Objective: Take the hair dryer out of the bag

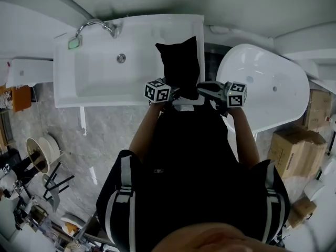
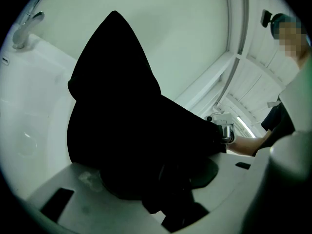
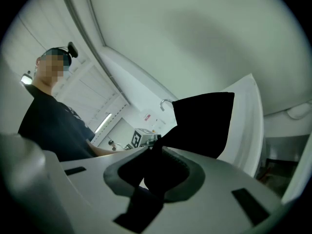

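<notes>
Left claw [image 1: 174,93] is clamped on the near left edge of a limp black cloth bag [image 1: 181,62], with dark fabric filling the gap between its jaws. Right claw [image 1: 202,88] pinches the bag's near right edge — the cloth runs taut from its tips. Between them the bag hangs stretched and peaked over the near right corner of a white rectangular sink [image 1: 100,77]. The hair dryer shows in no view; only black cloth can be seen. A curved chrome faucet [image 1: 97,25] stands at the sink's far left. Right of the sink lies a white oval bathtub [image 1: 273,104], with brown cardboard boxes [image 1: 294,143] beside it — all on a grey marbled floor [image 1: 105,135].
</notes>
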`<state>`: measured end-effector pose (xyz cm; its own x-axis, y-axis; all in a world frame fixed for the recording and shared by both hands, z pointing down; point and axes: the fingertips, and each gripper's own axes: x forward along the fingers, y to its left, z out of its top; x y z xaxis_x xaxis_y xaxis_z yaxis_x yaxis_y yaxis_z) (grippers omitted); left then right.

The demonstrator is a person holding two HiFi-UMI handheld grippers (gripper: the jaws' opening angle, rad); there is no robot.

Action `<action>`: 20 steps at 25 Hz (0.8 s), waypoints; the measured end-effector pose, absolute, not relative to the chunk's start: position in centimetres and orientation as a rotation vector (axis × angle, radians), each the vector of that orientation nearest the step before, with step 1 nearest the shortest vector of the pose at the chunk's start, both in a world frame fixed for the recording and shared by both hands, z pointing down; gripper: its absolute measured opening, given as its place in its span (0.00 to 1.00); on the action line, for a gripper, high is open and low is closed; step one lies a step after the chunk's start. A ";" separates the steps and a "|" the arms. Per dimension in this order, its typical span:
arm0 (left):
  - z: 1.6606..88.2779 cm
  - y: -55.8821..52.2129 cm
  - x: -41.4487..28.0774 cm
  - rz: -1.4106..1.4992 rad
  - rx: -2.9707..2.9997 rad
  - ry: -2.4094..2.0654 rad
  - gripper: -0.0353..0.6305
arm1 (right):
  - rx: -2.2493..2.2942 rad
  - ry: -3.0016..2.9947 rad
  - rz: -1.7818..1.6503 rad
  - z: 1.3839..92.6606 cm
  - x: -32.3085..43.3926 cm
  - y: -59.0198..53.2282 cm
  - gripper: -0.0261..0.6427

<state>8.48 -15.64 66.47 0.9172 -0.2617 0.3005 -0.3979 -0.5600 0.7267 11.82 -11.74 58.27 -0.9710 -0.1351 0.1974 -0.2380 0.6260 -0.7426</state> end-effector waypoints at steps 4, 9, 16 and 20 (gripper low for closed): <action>65.7 -13.9 6.8 0.224 2.239 -0.462 0.35 | 0.346 -2.746 1.106 57.1 13.3 -12.1 0.29; 65.3 -11.2 4.4 0.319 2.317 -0.450 0.35 | 0.546 -2.746 0.898 56.4 13.6 -14.5 0.36; 64.7 -7.5 2.1 0.340 2.418 -0.461 0.35 | 0.518 -2.718 0.394 52.5 5.3 -16.2 0.50; 64.7 -6.1 1.0 0.386 2.465 -0.484 0.35 | 0.354 -2.672 0.230 51.5 0.0 -15.4 0.51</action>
